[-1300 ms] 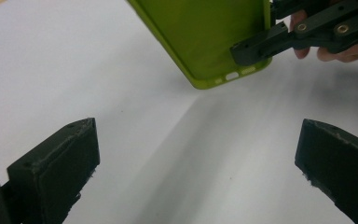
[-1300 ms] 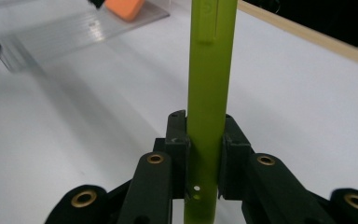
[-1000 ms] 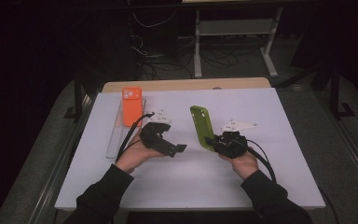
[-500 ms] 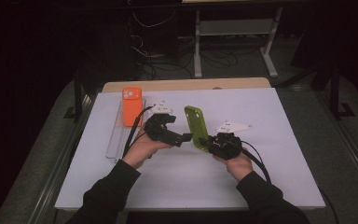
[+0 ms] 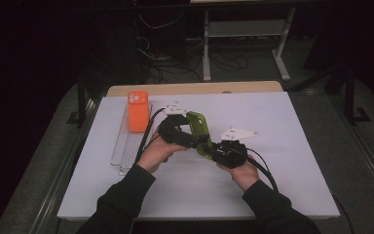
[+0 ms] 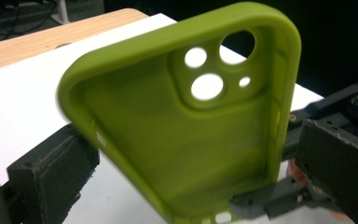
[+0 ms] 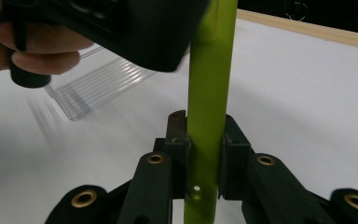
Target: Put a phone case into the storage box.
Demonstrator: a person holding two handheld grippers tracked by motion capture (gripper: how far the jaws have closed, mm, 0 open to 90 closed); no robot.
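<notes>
Over the last second we have brought the left gripper (image 5: 195,142) in from nine o'clock until its wide-open jaws flank the soft olive-green silicone phone case (image 5: 199,130), held upright mid-table, pinched by the right gripper (image 7: 204,154), likely for a handover.

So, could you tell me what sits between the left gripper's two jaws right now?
The green phone case stands between the left gripper's spread jaws in the left gripper view, gripped at its bottom edge by the right gripper.
</notes>
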